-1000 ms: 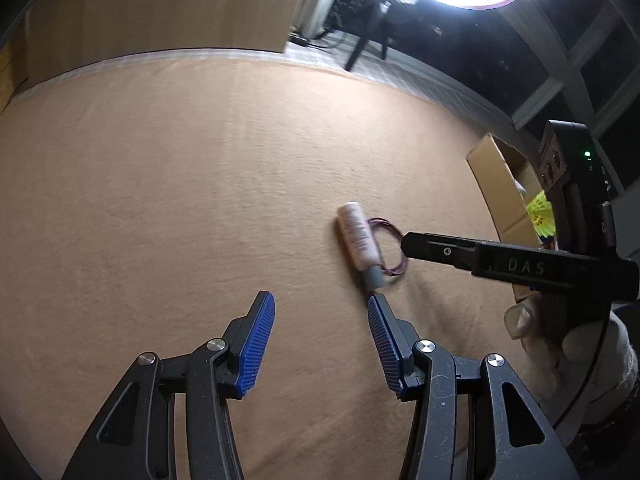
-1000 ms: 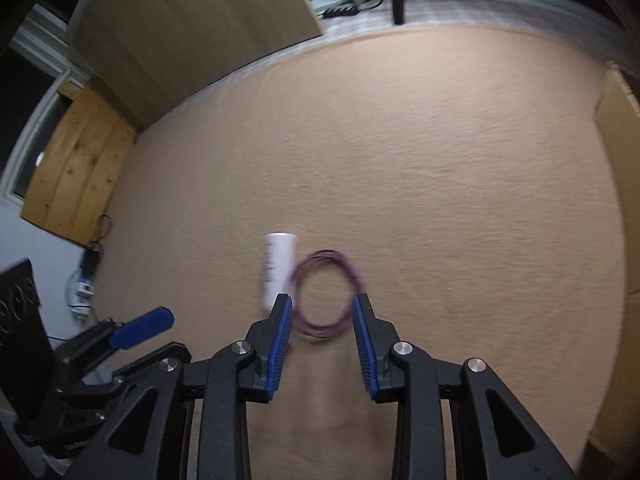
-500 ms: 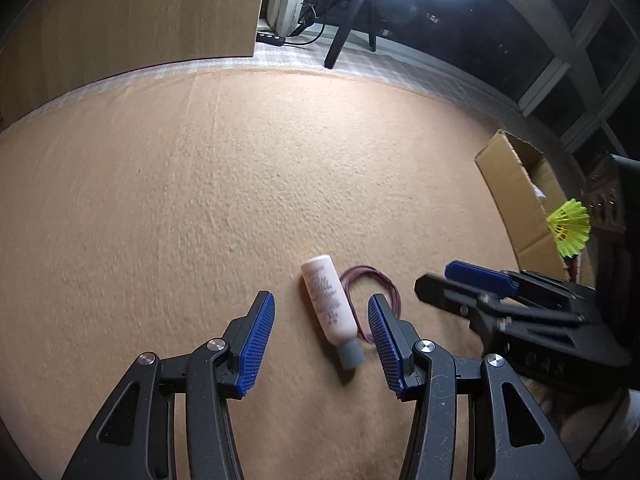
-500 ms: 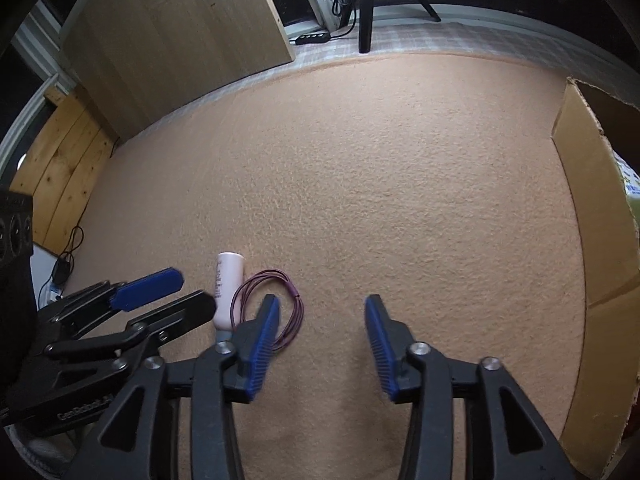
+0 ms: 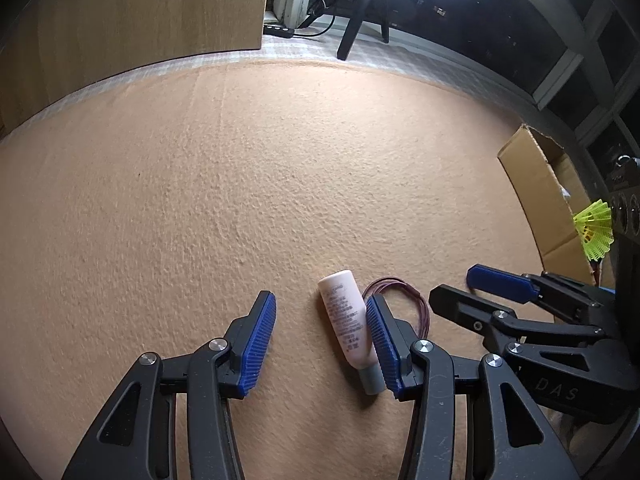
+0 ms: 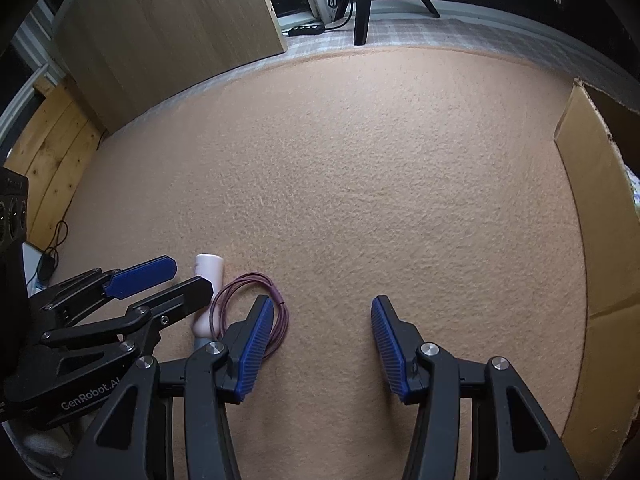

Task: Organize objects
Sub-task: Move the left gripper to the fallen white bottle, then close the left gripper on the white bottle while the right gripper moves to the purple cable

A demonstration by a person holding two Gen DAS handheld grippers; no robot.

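— Peach carpet fills both my feeds. On the left wrist camera I see the pink bottle lying flat, grey cap toward me, inside my left claw but hard against its right pad; the claw is spread wide, nothing pinched.

— And the cord?

— A purple cable coil lies just beside the bottle, partly hidden behind that pad. From the right wrist camera the coil shows far more fully, with the bottle touching or nearly touching its left edge; I can't tell which. My right claw is spread too, over bare carpet, its left pad overlapping the coil's near edge.

— The box?

— The cardboard box stands at the right. Only the left view shows a yellow shuttlecock at the box; the right view gives just the box wall. Only the right view shows the wooden panels along the left.
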